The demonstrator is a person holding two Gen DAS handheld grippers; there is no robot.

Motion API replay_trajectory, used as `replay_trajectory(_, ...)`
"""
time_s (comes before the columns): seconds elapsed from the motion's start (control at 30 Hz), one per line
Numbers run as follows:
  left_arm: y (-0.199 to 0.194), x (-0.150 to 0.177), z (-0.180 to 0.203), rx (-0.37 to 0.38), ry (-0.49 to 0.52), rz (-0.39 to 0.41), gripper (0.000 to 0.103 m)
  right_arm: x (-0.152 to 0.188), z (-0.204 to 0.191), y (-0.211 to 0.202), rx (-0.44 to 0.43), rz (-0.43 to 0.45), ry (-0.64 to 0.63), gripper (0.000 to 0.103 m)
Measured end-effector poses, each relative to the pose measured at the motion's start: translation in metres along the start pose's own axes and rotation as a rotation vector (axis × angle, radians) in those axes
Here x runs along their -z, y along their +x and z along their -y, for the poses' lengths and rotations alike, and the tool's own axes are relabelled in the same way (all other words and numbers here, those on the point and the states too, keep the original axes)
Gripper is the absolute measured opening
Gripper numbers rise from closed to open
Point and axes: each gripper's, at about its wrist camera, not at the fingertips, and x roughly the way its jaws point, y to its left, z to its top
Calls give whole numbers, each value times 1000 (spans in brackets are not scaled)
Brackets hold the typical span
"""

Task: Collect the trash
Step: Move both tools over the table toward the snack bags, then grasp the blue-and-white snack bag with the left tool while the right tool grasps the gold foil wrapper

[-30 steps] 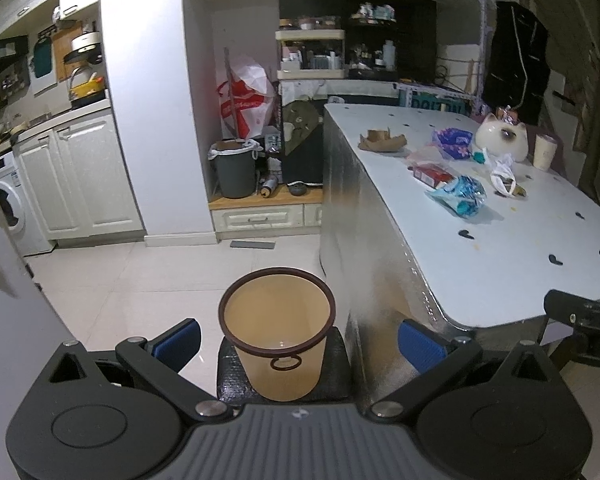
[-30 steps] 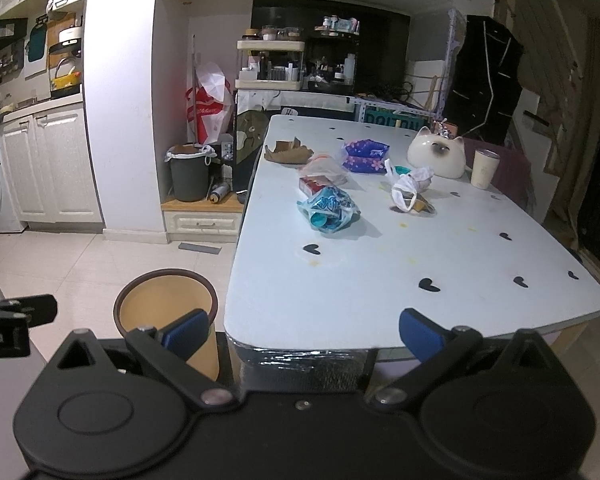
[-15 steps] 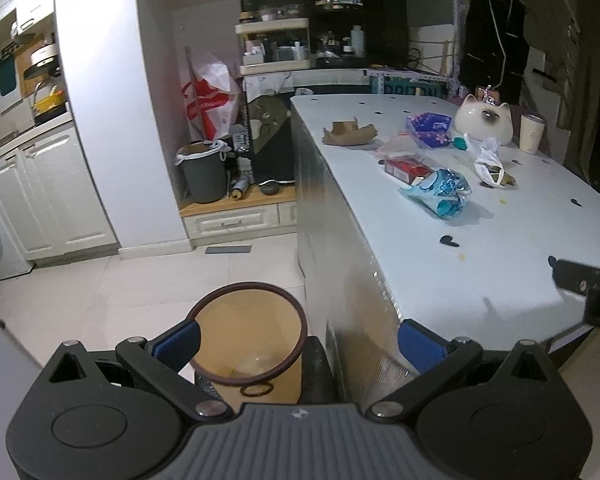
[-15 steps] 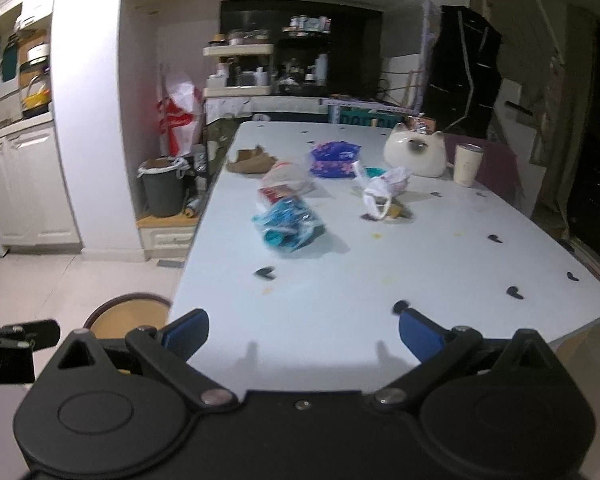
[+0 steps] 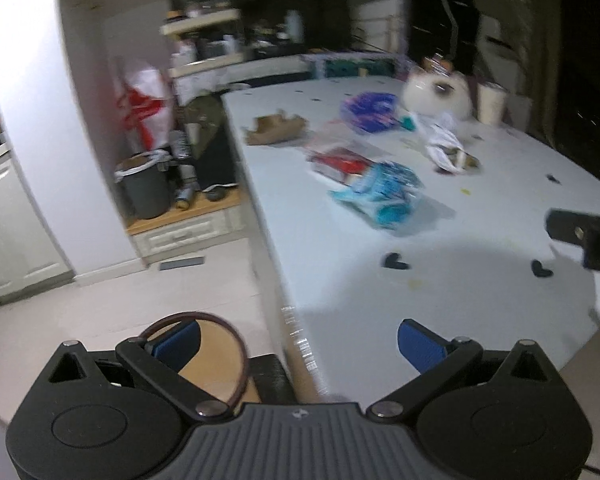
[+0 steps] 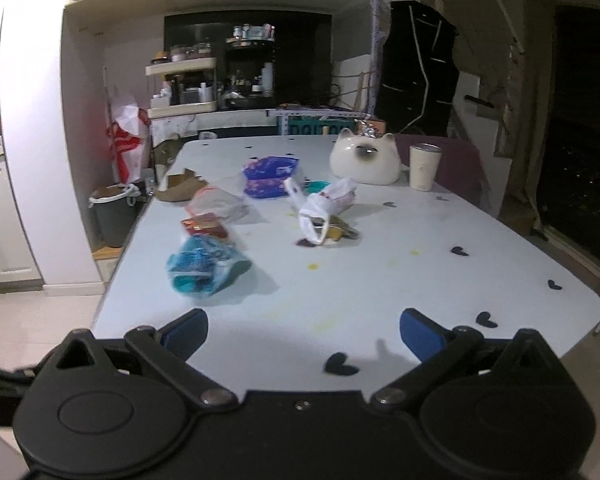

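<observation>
Trash lies on the white table (image 6: 380,280): a blue wrapper bag (image 6: 202,266), a red packet (image 6: 204,227), a clear bag (image 6: 216,204), a purple bag (image 6: 270,176), a white plastic bag (image 6: 324,210) and a brown cardboard scrap (image 6: 180,190). The left wrist view shows the blue bag (image 5: 380,194) and cardboard (image 5: 276,130) too. A tan bin (image 5: 212,360) with a dark rim stands on the floor by the table's near corner. My left gripper (image 5: 300,344) is open and empty above that corner. My right gripper (image 6: 304,332) is open and empty over the table's near edge.
A white cat-shaped jar (image 6: 366,160) and a paper cup (image 6: 424,166) stand at the table's far side. A grey bin (image 5: 146,190) and a red-and-white bag (image 5: 144,114) are by the wall. White cabinets (image 5: 4,232) are at the left.
Both grippers have moved forward and up over the table. The tan bin has slid down and left in the left wrist view and left the right wrist view. The trash looks closer.
</observation>
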Motion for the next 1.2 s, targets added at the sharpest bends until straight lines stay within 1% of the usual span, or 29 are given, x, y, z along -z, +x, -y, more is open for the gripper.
replay_trajectory(0.17, 34, -17, 26, 70, 61, 27, 103, -1, 21, 28, 4, -32, 42, 103)
replay_trajectory(0.23, 48, -27, 32, 103, 68, 33, 103, -1, 28, 38, 16, -46, 58, 103)
replay_trajectory(0.33, 67, -43, 41, 130, 68, 48, 103, -1, 41, 51, 29, -44, 74, 103)
replay_trajectory(0.43, 84, -58, 42, 144, 59, 73, 103, -3, 55, 62, -1, -37, 95, 103)
replay_trajectory(0.5, 97, -65, 40, 160, 38, 101, 103, -6, 66, 70, -42, -43, 132, 103)
replay_trajectory(0.6, 118, -72, 37, 158, 7, 93, 103, -13, 75, 80, -72, -20, 155, 103)
replay_trajectory(0.73, 139, -72, 33, 167, -23, 71, 103, -32, 79, 100, -75, 0, 113, 103)
replay_trajectory(0.87, 149, -69, 32, 180, -41, 54, 103, -58, 79, 126, -110, 18, 82, 103)
replay_trajectory(0.93, 152, -66, 32, 175, -43, 38, 103, -71, 77, 141, -101, 31, 84, 103)
replay_trajectory(1.0, 151, -64, 34, 168, -25, 47, 103, -82, 75, 158, -116, 41, 85, 102)
replay_trajectory(1.07, 151, -63, 33, 170, -25, 46, 103, -91, 72, 177, -138, 33, 81, 99)
replay_trajectory(1.1, 151, -62, 33, 168, -24, 45, 103, -94, 70, 185, -143, 27, 75, 94)
replay_trajectory(1.17, 151, -61, 33, 145, -20, 39, 103, -99, 68, 204, -153, 6, 61, 90)
replay_trajectory(1.2, 150, -61, 33, 136, -20, 37, 103, -101, 69, 212, -145, -2, 67, 86)
